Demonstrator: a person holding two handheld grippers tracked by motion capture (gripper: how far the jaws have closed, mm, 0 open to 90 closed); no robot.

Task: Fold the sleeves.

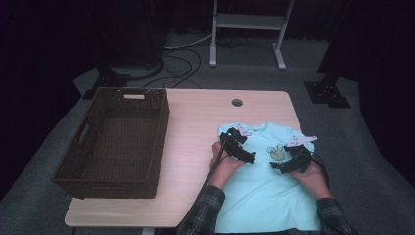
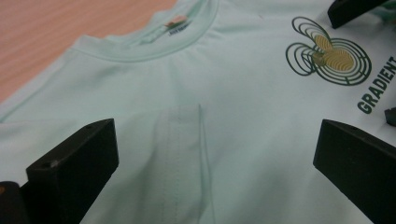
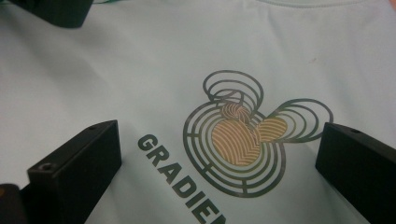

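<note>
1. The mint T-shirt (image 1: 264, 191) lies flat at the lower right of the surface (image 1: 195, 117), under both tools.
2. Left tool (image 1: 244, 155) and right tool (image 1: 283, 167) are spread wide, pinching nothing.
3. Its collar points toward the frame's top, long axis running top to bottom.

Dark-curtained recording studio (image 1: 58, 39)

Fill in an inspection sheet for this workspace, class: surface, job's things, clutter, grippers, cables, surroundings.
Surface: light wooden table, round hole near its far edge.
Job's things: pale mint printed T-shirt lying flat, front up, on the table's right part.
Clutter: empty dark brown woven basket on the left.
Grippers: left gripper open above the shirt's chest; right gripper open above the ringed print.
Cables: black cable trailing from the left gripper; floor cables behind the table.
Surroundings: grey floor, white metal frame, dark curtains.
</note>
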